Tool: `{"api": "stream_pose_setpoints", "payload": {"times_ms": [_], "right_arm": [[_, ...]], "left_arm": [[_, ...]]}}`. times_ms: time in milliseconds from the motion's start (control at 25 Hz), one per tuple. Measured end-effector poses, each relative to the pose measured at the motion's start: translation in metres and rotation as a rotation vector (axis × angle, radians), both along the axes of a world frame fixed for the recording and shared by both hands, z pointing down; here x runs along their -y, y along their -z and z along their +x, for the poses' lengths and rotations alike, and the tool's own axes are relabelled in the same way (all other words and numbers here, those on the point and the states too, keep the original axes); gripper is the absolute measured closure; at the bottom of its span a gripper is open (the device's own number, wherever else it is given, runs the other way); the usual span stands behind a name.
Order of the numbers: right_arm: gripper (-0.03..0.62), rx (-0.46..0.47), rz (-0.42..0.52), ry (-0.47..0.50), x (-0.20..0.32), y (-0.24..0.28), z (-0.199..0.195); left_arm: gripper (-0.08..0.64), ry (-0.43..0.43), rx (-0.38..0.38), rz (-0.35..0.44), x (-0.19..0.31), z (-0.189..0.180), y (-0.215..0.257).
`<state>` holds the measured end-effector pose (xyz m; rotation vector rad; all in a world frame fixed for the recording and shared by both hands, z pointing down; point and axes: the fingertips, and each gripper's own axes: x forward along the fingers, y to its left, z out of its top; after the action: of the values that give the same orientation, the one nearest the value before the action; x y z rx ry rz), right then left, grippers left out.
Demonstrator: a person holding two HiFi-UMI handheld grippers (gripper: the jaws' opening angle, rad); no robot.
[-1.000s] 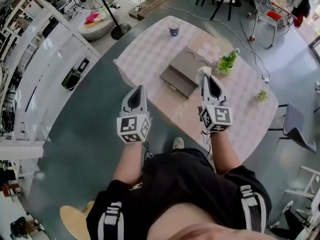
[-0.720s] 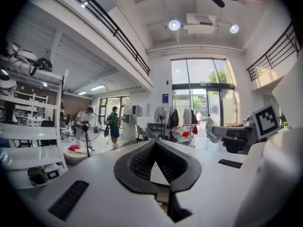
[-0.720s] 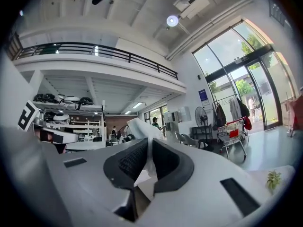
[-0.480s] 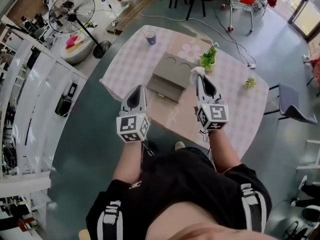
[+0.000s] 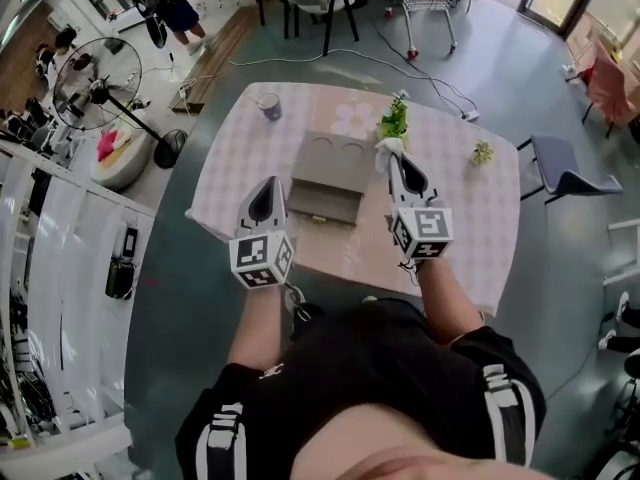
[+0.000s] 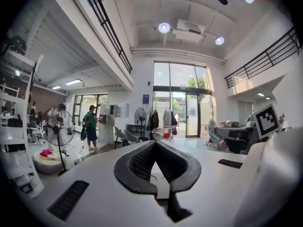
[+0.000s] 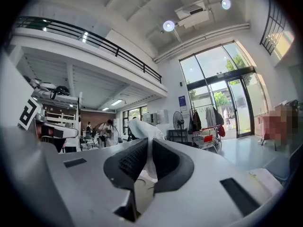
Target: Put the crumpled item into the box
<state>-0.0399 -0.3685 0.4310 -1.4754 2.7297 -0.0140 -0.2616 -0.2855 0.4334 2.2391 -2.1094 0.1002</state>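
Both forearms reach forward from the torso, roughly parallel, toward 12 o'clock. Each ends in a gripper with its marker cube nearest the body. Both gripper views look out level across the room, not down at the surface point(image 5: 240, 138).

The left gripper point(image 5: 267, 190) hangs over the near left part of the checked surface, at about 8 o'clock from the box point(image 5: 330, 173) and apart from it. Its fingers point(image 6: 137, 164) meet at the tips with nothing between them, and only a diamond-shaped gap shows behind the contact.

The right gripper point(image 5: 392, 158) is held a little farther forward than the left. Its tip is at the box's right side, near 2 o'clock from the box's middle. Its dark padded fingers are pressed narrow on the crumpled item point(image 7: 142, 126), a white, tissue-like wad. The wad stands up out of the fingertips, and a strip of it runs down between the pads. In the head view the white wad shows right at the tip, just beside a small green plant point(image 5: 395, 123) that stands at 12 o'clock from it. I cannot tell from these views whether the wad hangs over the box's edge or just outside it.

The grey-brown box lies flat in the middle of the surface, with two round hollows in its far half. A cup point(image 5: 268, 105) stands at 11 o'clock from it, near the far left corner.
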Motion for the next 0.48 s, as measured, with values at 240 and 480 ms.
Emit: {"api": "stream_pose_setpoints", "payload": {"times_ms": [240,480], "right_arm": [[0.566,-0.01,0.018,-0.086,0.004,0.01,-0.024],[0.566,-0.008,0.007,-0.186,0.007,0.005,-0.041]], "left_arm": [[0.57,-0.11,0.007,0.003,0.029,-0.028,0.007],[0.569,-0.221,0.036,-0.006,0.055,-0.046,0.01]]}}
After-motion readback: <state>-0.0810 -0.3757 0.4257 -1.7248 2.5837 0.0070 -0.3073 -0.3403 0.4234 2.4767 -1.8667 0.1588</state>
